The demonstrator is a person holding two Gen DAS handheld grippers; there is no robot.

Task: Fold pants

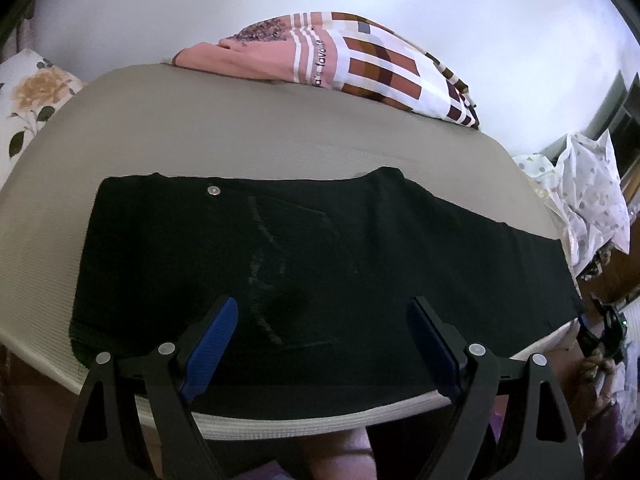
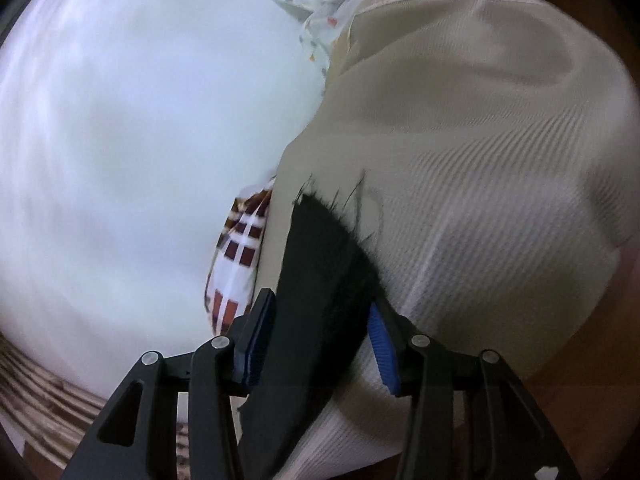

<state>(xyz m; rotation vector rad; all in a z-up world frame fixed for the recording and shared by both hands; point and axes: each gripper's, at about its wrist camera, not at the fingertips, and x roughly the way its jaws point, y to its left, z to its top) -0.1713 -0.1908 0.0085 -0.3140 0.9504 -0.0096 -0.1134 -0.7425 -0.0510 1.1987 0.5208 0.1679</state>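
Note:
Black pants (image 1: 280, 248) lie flat on a beige mattress (image 1: 192, 140), waistband to the left with a silver button (image 1: 213, 190), legs running off to the right. My left gripper (image 1: 322, 344) is open and empty, hovering over the near edge of the pants. In the right wrist view, the frayed hem end of the pants (image 2: 320, 272) sits between the blue pads of my right gripper (image 2: 320, 344). The jaws stand apart around the cloth and do not visibly pinch it. The right gripper also shows at the far right of the left wrist view (image 1: 604, 332).
A pink and checked pillow or blanket (image 1: 340, 64) lies at the mattress's far edge. A flowered pillow (image 1: 28, 100) is at the left. A spotted white cloth (image 1: 592, 196) hangs at the right end. A white wall (image 2: 120, 140) is behind.

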